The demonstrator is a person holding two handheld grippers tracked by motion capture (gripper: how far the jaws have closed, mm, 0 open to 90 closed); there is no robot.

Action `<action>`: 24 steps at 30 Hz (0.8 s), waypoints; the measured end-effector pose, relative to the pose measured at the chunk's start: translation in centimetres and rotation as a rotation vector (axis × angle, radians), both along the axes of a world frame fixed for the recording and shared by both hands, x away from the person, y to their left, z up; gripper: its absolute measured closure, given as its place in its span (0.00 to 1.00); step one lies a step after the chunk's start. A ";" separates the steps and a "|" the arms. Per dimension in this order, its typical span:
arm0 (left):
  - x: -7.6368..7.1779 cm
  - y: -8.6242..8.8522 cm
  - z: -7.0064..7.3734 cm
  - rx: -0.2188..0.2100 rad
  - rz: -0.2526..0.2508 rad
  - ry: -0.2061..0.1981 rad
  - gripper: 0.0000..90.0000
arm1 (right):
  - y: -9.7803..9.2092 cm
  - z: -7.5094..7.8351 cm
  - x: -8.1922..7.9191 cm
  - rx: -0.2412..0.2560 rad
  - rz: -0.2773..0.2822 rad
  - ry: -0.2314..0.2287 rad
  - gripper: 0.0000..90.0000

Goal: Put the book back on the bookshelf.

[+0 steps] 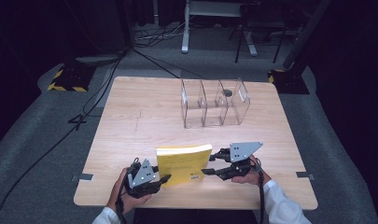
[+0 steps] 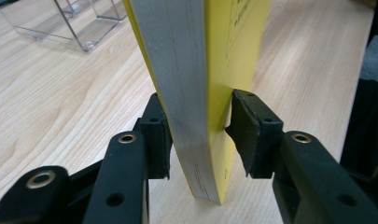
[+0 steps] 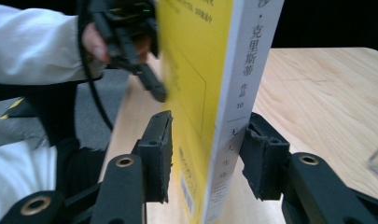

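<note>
Yellow book [image 2: 233, 60] upright between tool [image 2: 198, 135] jaws; right jaw slightly apart.

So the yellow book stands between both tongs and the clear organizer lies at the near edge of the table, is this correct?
Not quite. The clear organizer is toward the far side of the table, beyond the yellow book, as the high view shows. The book does stand between the left tongs and right tongs.

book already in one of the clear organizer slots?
No, the yellow book stands on the table between both hand-held grippers, short of the clear organizer.
</note>
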State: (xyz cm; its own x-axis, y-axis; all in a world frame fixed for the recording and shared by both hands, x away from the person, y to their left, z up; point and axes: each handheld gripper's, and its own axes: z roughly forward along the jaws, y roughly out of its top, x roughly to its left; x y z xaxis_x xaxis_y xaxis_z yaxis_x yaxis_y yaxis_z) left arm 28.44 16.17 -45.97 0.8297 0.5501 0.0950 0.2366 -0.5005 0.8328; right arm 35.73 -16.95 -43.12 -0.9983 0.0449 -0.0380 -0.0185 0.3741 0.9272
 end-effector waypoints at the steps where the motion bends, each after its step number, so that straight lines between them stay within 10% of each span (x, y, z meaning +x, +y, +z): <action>1: 0.0 0.0 -0.1 -0.002 -0.002 -0.004 0.65 | -0.1 0.0 -0.2 0.002 0.015 0.001 0.63; 8: 0.8 -0.7 -0.1 -0.007 0.019 -0.004 0.61 | 0.5 -0.1 -0.5 -0.004 0.058 0.005 0.58; 24: 4.5 -5.5 -0.3 -0.023 -0.031 -0.021 0.62 | -2.0 -0.4 -0.3 -0.002 -0.147 -0.061 0.68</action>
State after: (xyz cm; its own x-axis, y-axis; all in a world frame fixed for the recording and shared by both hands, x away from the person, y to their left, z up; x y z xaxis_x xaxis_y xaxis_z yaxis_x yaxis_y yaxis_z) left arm 32.89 10.64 -46.25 0.8441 0.5268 0.1003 0.2037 -0.4881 0.8487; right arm 35.48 -18.95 -43.51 -0.9768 0.1899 -0.0985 -0.0197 0.3787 0.9253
